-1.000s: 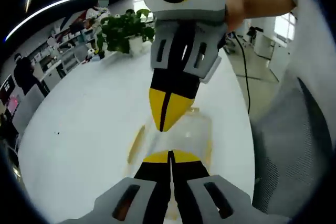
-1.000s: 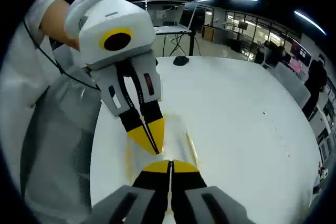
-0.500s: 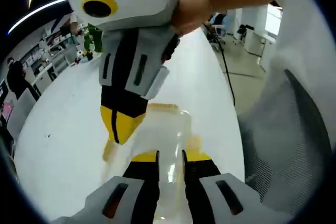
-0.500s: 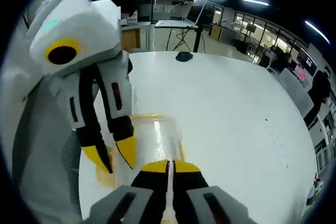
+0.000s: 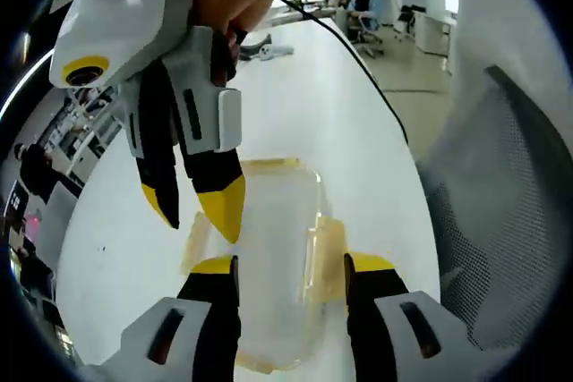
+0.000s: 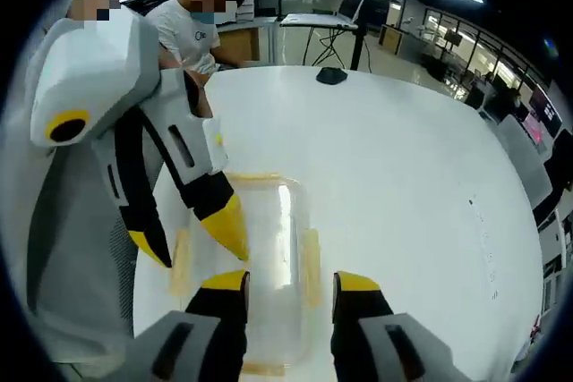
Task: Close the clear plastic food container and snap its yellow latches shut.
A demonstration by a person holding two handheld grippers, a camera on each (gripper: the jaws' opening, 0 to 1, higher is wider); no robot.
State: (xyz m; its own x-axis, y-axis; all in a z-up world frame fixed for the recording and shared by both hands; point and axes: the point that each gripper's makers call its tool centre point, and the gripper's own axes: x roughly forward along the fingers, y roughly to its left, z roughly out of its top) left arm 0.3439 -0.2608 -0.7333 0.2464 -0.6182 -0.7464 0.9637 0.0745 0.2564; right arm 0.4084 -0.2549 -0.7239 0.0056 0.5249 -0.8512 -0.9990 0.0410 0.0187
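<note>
1. Your left gripper (image 5: 291,267), with its yellow-tipped black jaws, stands released: the two jaws sit well apart, one either side of the clear rectangular plastic food container (image 5: 269,261) with its lid on, and they do not visibly grip it.
2. Your right gripper (image 6: 291,281) is likewise spread, its jaws flanking the near end of the same container (image 6: 264,266) in the right gripper view.
3. In the left gripper view the right gripper (image 5: 199,210) comes down from the upper left, jaws parted, one yellow tip over the container's left edge; whether it touches cannot be told.
4. In the right gripper view the left gripper (image 6: 192,243) enters from the left, one tip just beside the container's left long side.
5. The container lies flat on the white round table (image 6: 403,185), close to the table edge nearest you.
6. Yellow latches show along its sides: one yellow side latch (image 5: 329,248) on the right edge and another (image 6: 310,257) in the right gripper view; whether they are snapped down cannot be told.
7. Bare tabletop runs wide beyond the container's far end and to one side; on the other side, the edge and a grey mesh chair back (image 5: 483,221) lie near.
</note>
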